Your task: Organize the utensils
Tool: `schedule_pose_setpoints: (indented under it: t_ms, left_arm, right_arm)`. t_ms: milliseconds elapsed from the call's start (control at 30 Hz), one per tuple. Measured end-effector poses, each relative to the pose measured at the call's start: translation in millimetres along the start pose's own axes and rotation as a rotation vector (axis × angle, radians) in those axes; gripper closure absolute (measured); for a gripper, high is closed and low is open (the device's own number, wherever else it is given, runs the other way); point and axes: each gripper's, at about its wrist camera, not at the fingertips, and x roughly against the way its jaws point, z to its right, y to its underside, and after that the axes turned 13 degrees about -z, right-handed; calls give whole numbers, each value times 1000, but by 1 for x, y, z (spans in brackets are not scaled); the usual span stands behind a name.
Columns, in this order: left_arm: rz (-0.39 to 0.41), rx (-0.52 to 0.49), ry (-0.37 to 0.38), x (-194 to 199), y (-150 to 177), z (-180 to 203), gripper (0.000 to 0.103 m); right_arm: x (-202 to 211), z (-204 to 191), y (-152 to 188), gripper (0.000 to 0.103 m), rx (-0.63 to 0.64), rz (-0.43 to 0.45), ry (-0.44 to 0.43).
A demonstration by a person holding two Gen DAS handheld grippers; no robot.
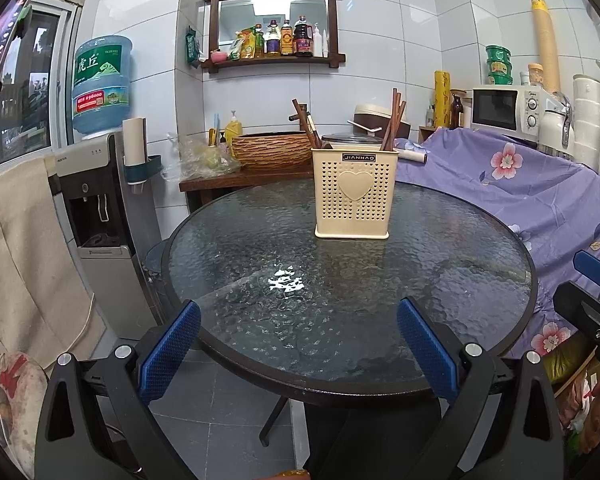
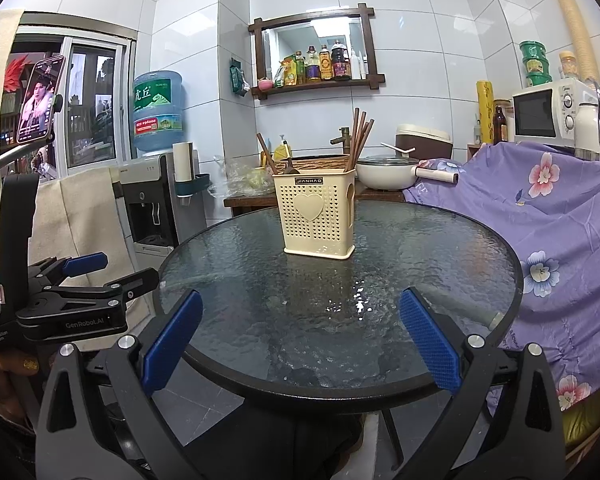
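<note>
A cream perforated utensil holder point(image 1: 355, 195) point(image 2: 315, 216) with a heart on its front stands upright toward the far side of the round glass table point(image 1: 260, 320) point(image 2: 440, 272). Brown chopsticks point(image 1: 392, 125) point(image 2: 359, 136) lean out of its right part, and a wooden-handled utensil point(image 1: 306, 125) point(image 2: 269, 156) sticks out on the left. My left gripper point(image 1: 298, 322) is open over the table's near edge, holding nothing. My right gripper point(image 2: 300, 316) is open too, also over the near edge. The left gripper point(image 2: 100, 272) shows at the left of the right wrist view.
A water dispenser point(image 1: 96, 184) point(image 2: 156, 184) stands left of the table. A purple floral cloth point(image 1: 520, 192) point(image 2: 540, 220) covers something on the right. Behind are a wooden counter with a woven basket point(image 1: 274, 151), a white pan point(image 2: 386, 172) and a microwave point(image 1: 504, 110) point(image 2: 548, 114). A hand point(image 2: 4, 376) holds the left gripper.
</note>
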Motion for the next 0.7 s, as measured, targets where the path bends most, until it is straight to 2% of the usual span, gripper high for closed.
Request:
schedule_pose_setpoints:
  t_ms: [700]
  left_arm:
    - [7,15,-1,1,-2,-5,6]
  right_arm:
    - [-3,0,2,6,-5,-4,-1]
